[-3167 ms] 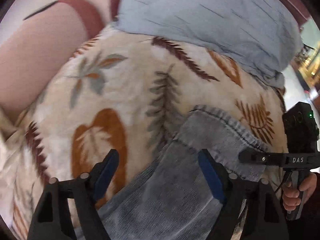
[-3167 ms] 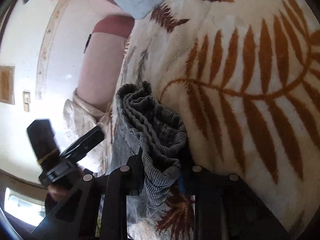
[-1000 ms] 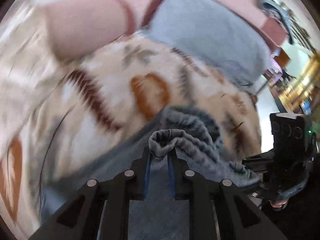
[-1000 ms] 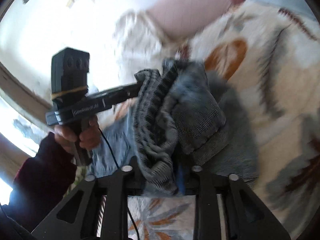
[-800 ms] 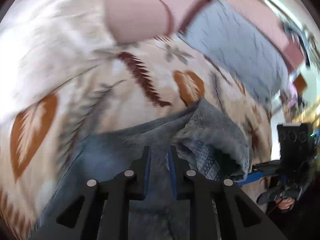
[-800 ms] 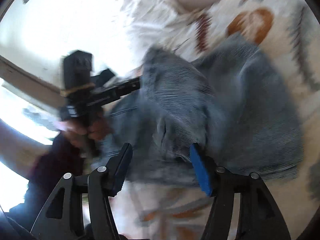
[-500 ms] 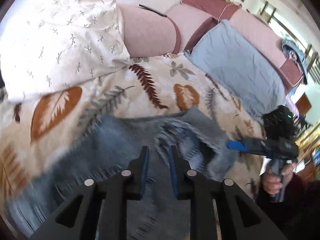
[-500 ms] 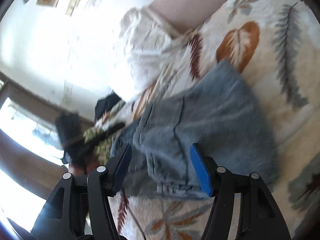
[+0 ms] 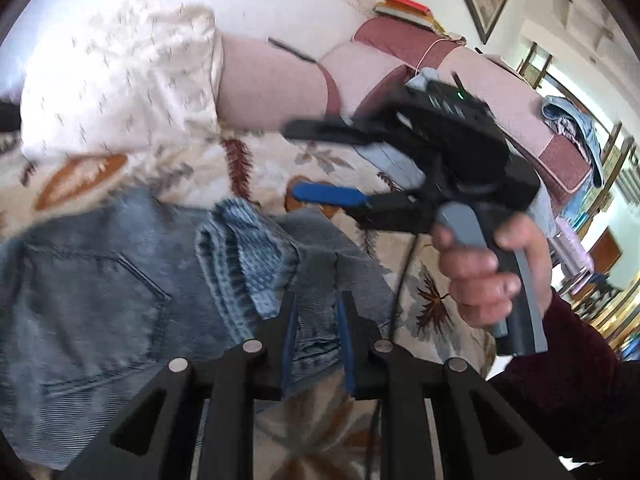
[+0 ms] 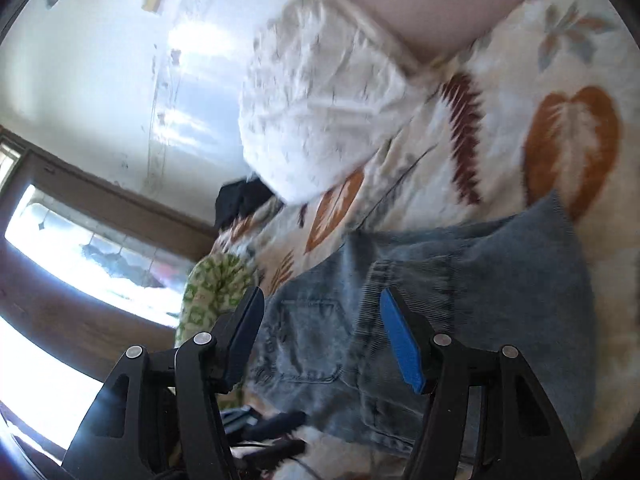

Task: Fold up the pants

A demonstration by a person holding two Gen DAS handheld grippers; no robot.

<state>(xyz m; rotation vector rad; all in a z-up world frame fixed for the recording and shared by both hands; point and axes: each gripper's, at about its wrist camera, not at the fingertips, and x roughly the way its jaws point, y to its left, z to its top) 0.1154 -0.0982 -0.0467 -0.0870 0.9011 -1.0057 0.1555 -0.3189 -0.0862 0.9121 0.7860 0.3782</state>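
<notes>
Jeans (image 9: pixel 100 288) no longer bunched in right gripper (image 10: pixel 320 308) as 1 second ago: jaws just opened, spread wide, nothing pinched, denim lying flat below on leafy blanket (image 10: pixel 520 80). Left gripper (image 9: pixel 314 332) nearly pressed together, pinching 1 fold near the cloth's edge, bare blanket beyond. Right hand (image 9: pixel 480 276) seen only from left wrist, window (image 10: pixel 60 260) only from right.

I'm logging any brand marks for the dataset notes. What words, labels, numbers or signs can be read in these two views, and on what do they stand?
None can be read.
Right gripper: its body is motion-blurred; any lettering is unreadable.
Books on the sofa back: too small to show any title.
Jeans: no readable tag shows.
</notes>
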